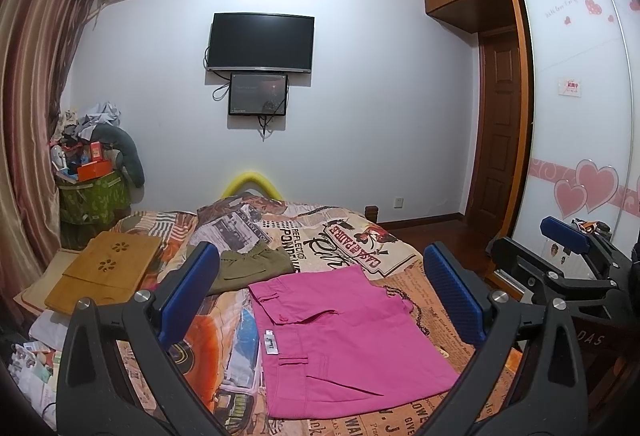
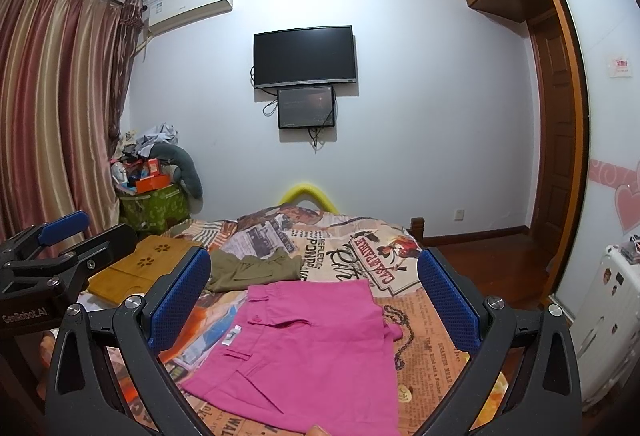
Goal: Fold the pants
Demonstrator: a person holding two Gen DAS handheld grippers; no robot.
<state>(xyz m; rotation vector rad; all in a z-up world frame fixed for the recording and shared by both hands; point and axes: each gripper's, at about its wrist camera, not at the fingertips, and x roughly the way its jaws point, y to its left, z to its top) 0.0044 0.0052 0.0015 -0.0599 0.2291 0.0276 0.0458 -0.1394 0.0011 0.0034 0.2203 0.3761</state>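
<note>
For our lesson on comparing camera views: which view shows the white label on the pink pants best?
The left wrist view: the white label on the pink pants appears larger and faces the camera. The right wrist view shows the label smaller, at an angle.

Printed bedspread (image 1: pixel 400 248) carries most of the legible text, and pink pants (image 1: pixel 344 340) lie on it. Beyond the pants' far edge, an upside-down banner reads "CASA DE PAIDRE", the last letters uncertain. To its left, also upside down, are "REFLECTIONS" and "PONDE…", partly covered. Near the pants' lower right corner, newsprint shows fragments such as "GIVE" and "DISASTER NEAR". A small white tag (image 1: pixel 270 344) on the pants is too small to read. In the right wrist view, the left gripper (image 2: pixel 60 236) body bears "GenRobot.AI".
</note>
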